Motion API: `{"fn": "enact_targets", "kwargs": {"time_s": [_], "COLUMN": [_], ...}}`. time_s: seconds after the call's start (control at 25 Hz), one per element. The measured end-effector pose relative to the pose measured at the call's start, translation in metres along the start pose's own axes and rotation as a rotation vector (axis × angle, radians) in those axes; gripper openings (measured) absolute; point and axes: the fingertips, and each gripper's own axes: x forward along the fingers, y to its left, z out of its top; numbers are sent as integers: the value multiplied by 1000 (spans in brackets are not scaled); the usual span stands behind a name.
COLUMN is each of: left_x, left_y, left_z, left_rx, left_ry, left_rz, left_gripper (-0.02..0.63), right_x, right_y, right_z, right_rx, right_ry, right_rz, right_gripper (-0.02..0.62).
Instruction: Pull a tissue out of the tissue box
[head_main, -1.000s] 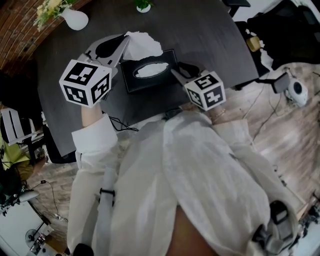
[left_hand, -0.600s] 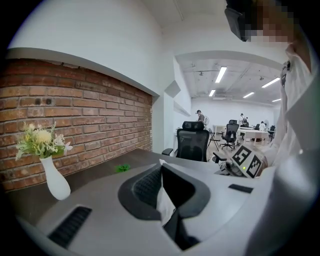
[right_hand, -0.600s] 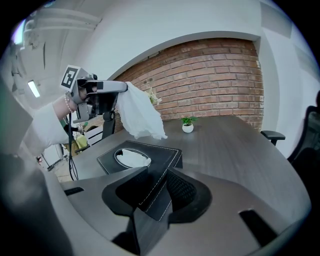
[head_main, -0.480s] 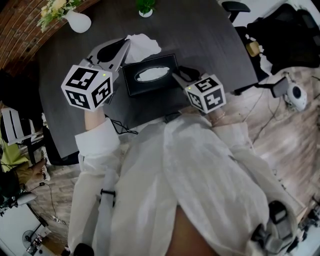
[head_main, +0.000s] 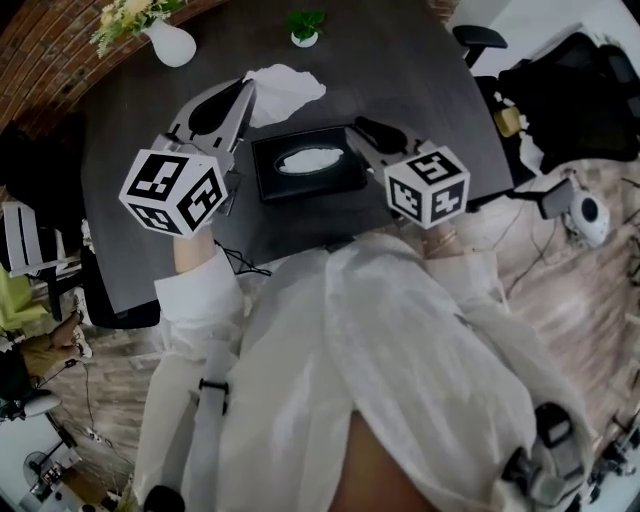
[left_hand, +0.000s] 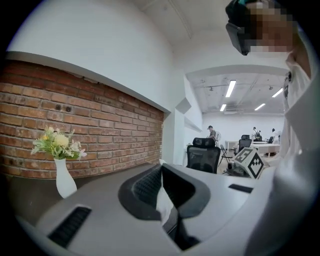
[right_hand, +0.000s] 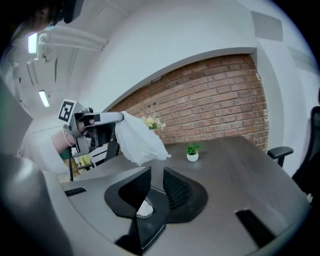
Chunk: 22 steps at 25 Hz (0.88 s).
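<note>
A: Entry, left side first. What has changed at the left gripper (head_main: 246, 90)?

B: Jaws are pressed together, pinching a corner of the tissue (head_main: 285, 84). A second ago the sheet showed against the back left corner of the tissue box (head_main: 300, 186). Now it hangs clear of it, in the air above the table (head_main: 430, 80). In the right gripper view the whole sheet dangles free, with nothing trailing to the box.

A: So the pull reads as done?

B: My judgement: yes, one sheet is out. The next sheet (head_main: 308, 160) sits white in the slot. The box lies flat, toward the near side of the table.

A: Right gripper (head_main: 362, 128)?

B: It was low at the box's right end; now it sits higher, by the right back corner. Its jaws have just been closing partway, yet they stand apart with nothing pinched. The box top shows through the gap below them, untouched as far as I can tell.

A: Meaning?

B: Probably it steadied the box and is done with that. What remains, I judge, is setting the tissue down.

A: Surroundings, obstructions?

B: There is a white vase (head_main: 172, 45) with flowers (head_main: 130, 15) at the far left corner and a small potted plant (head_main: 304, 26) at the far edge, both well apart from the box. A cable (head_main: 238, 258) trails off the near edge. An office chair (head_main: 474, 36) stands beyond the right corner. Nothing is in the tissue's way.
</note>
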Motion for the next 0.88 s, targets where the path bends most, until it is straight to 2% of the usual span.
{"fn": "enact_targets", "kwargs": {"time_s": [0.28, 0.52, 0.72, 0.88], "left_x": [-19, -37, -44, -47], "left_y": [7, 4, 6, 3], "left_z": [22, 23, 11, -3], "left_rx": [-24, -102, -157, -222], "left_ry": [-130, -243, -256, -269], "left_rz": [83, 129, 152, 166], "left_gripper": [5, 5, 5, 5], "right_x": [2, 4, 1, -1], "right_y": [7, 12, 34, 45], "right_z": [63, 90, 107, 106], "right_rx": [-103, -84, -45, -114], "right_ry": [-143, -210, -233, -227], "right_rz": [88, 136, 238, 264], "right_gripper": [40, 8, 5, 5]}}
